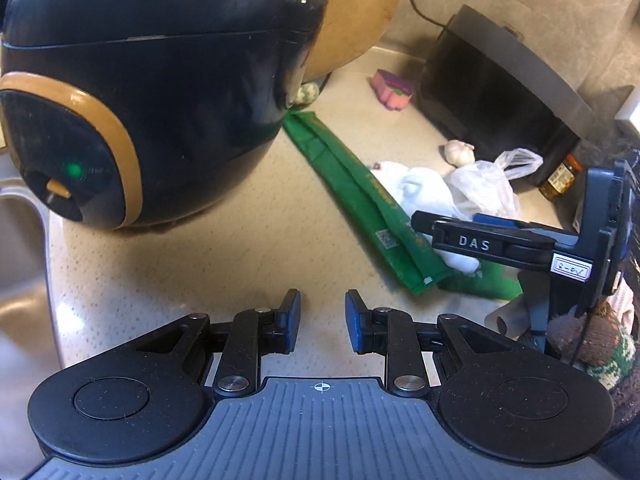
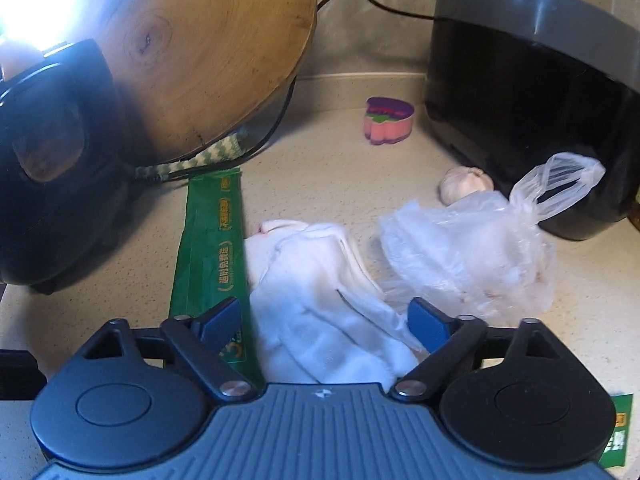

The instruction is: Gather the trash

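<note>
Reach step: my right tool [image 2: 324,320], released, straddles the white tissue [image 2: 320,300] beside the green wrapper [image 2: 210,248]; next, clench. Left tool [image 1: 322,318] empty, partly parted.

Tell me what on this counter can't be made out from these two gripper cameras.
- Green wrapper: its near end is behind the right tongs in the right wrist view.
- Clear plastic bag: contents too cloudy to tell.
- Jar: label too small to read in the left wrist view, partly behind the other gripper.
- White tissue: near edge hidden under the gripper body.
- Round wooden board: top washed out by glare.
</note>
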Tool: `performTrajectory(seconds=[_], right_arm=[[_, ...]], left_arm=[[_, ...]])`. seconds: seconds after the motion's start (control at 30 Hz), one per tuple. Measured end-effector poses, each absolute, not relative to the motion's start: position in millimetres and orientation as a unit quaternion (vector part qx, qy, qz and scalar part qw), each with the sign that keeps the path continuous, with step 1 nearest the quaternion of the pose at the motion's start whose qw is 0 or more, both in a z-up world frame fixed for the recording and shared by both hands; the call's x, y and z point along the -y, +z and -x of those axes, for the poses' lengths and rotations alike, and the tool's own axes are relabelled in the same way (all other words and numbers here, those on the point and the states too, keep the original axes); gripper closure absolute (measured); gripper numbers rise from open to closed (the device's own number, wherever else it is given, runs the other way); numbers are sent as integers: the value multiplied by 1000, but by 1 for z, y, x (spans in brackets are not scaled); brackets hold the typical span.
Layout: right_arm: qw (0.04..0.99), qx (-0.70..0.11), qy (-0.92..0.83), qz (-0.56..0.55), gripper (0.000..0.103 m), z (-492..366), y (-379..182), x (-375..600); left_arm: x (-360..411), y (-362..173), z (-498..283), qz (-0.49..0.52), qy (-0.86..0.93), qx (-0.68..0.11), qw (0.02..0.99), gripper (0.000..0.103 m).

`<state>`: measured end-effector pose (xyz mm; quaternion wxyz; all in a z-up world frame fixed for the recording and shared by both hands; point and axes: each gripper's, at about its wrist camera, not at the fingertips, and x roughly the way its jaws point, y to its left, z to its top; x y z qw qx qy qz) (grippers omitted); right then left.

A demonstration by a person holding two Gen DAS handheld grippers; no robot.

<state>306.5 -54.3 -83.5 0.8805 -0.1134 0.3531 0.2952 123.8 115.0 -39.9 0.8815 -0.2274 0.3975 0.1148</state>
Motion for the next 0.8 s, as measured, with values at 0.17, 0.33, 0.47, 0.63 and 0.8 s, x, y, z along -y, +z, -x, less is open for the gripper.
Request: performTrajectory(seconds=[0.17, 0.33, 0.47, 0.63, 0.8], right_arm=[[866, -385, 308, 78, 69, -305, -86, 66], [866, -386, 311, 68, 76, -281, -80, 89], [877, -383, 282, 66, 77, -263, -75, 116], [897, -362, 246, 68, 65, -250, -75, 141], [912, -342, 223, 39, 36, -244, -73, 164]], left_arm=[[-113, -39, -131, 223, 107, -396, 884, 75], [-103, -33, -157, 200, 86, -392, 894, 75], [-92, -33, -187, 173, 96, -370, 908, 75], [-77, -37, -239, 112, 143, -353, 918, 75], [-57, -57, -280, 1, 167, -381, 909, 75]])
